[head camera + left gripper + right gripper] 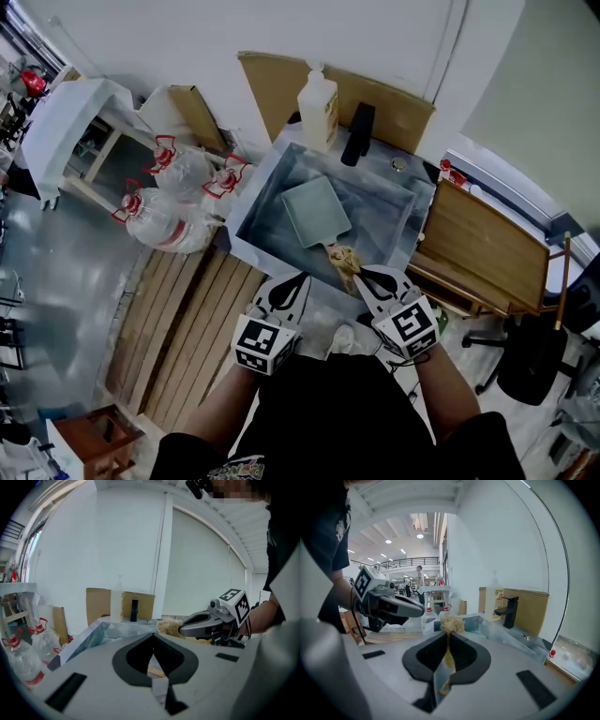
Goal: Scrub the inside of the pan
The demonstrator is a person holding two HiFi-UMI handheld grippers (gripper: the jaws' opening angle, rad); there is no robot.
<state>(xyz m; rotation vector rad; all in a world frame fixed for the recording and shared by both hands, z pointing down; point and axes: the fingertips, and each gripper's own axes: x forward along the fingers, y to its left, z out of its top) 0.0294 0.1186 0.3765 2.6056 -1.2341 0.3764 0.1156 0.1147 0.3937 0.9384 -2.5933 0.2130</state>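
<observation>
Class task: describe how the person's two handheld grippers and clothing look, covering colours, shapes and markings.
Both the left gripper and right gripper have pale grey bodies and black-lined fingers tapering to a point. Each carries a white cube printed with black square markers. The person wears a dark top.

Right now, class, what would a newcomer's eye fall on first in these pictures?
The right gripper stands out, its fingers shut on a tan fibrous scrubber at the near edge of the sink. A square grey pan lies in the basin, and a soap bottle stands behind it beside a black tap.
</observation>
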